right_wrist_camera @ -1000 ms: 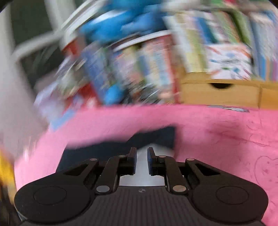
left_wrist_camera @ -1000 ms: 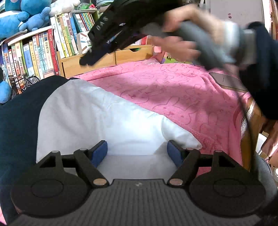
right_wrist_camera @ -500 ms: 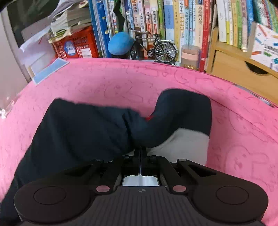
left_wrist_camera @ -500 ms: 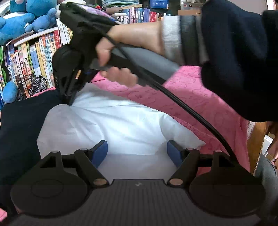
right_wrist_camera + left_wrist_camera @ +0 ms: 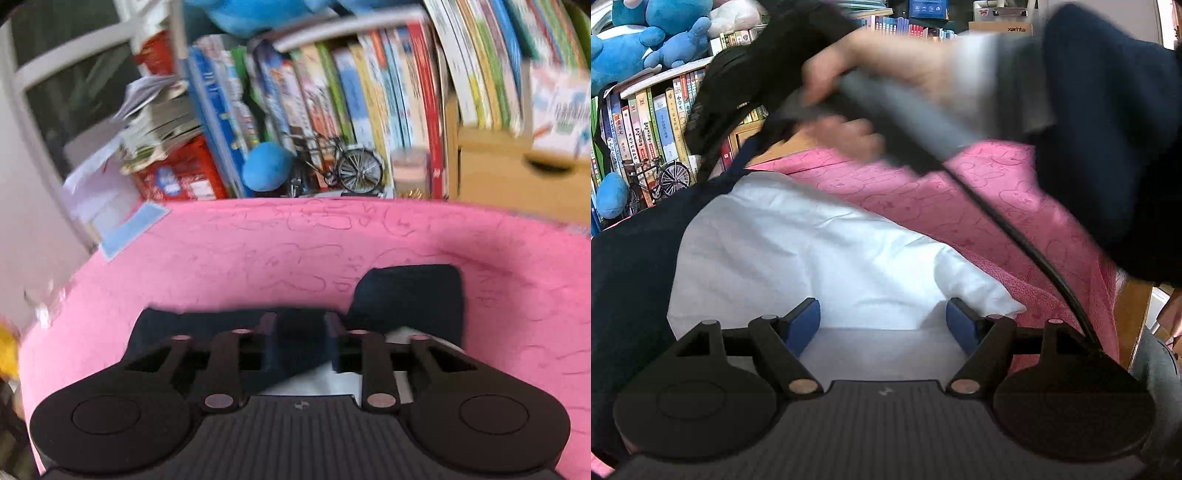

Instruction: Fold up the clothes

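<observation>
A navy and white garment lies on the pink blanket, its white panel in front of me and its navy part at the left. My left gripper stands open just above the white panel, blue pads wide apart and gripping nothing. A hand holds my right gripper above the garment's far left corner, where navy cloth rises to its tips. In the right wrist view, my right gripper has its jaws opening with a bunch of navy fabric filling the gap between them.
A bookshelf full of books, a model bicycle, blue plush toys and wooden drawers line the far edge. The table's wooden edge shows at the right. A cable trails from the right gripper across the blanket.
My right gripper swept from right to left over the garment, shut on navy fabric, then drew back as its jaws parted. The left gripper has not moved.
</observation>
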Tool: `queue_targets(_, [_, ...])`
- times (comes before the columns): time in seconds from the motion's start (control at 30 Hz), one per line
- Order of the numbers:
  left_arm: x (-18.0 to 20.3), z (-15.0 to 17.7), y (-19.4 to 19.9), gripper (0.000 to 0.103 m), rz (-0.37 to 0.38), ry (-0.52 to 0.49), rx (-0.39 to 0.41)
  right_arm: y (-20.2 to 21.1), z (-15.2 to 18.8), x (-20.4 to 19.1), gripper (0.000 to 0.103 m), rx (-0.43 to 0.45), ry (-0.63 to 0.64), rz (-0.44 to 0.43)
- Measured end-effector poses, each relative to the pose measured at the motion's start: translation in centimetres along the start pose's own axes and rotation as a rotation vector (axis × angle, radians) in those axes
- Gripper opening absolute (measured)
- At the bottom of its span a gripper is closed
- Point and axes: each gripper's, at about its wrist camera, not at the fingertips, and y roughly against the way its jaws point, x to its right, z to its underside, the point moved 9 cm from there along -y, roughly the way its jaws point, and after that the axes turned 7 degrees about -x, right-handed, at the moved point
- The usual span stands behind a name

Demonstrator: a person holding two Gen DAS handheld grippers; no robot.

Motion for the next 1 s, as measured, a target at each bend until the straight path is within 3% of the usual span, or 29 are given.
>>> queue_targets(0.13, [0.2, 0.0, 0.0, 0.076, 0.000, -0.002, 0.001, 2.0, 4.0, -1.1, 0.032, -0.074, 0.115, 0.131])
queue_targets(0.23, [0.2, 0.1, 0.0, 0.076, -0.001, -0.002, 0.000, 1.3, 6.4, -1.4, 0.015, -0.119, 0.155, 0.195])
queue_targets(0.3, [0.1, 0.1, 0.0, 0.076, -0.003, -0.001, -0.002, -0.6, 5.8, -1.2, 0.004, -0.109, 0.168, 0.216])
queue_targets(0.4, [-0.3, 0.1, -0.1, 0.076, -0.027, -0.007, 0.004, -3.4, 2.5, -0.5, 0.003, -0.069, 0.135, 0.193])
queue_targets(0.5, [-0.2, 0.2, -0.1, 0.076, -0.028, -0.005, 0.006, -6.1, -0.6, 0.5, 0.001, -0.058, 0.041, 0.115])
queue_targets(0.63, [-0.1, 0.3, -0.1, 0.076, -0.022, -0.011, 0.011, -6.2, -1.5, 1.3, 0.013, -0.036, -0.080, 0.046])
queue_targets(0.7, [-0.2, 0.4, 0.1, 0.077, -0.014, -0.002, 0.022, -3.4, -0.9, 0.8, 0.036, 0.024, -0.112, -0.028])
queue_targets(0.77, [-0.6, 0.4, 0.7, 0.078, -0.018, 0.022, 0.055, 0.4, 0.2, 0.7, 0.049, 0.073, -0.113, -0.059])
queue_targets(0.83, [-0.3, 0.9, 2.7, 0.083, -0.017, 0.017, 0.124, 4.5, 1.8, 0.8, 0.052, 0.122, -0.098, -0.058])
queue_targets(0.9, [-0.4, 1.7, 5.4, 0.086, 0.029, 0.045, 0.160, 8.2, 4.0, 0.9, 0.059, 0.167, -0.086, -0.039])
queue_targets(1.0, [-1.3, 2.6, 10.1, 0.093, 0.093, 0.097, 0.236, 12.9, 7.8, 1.2, 0.062, 0.226, -0.077, -0.002])
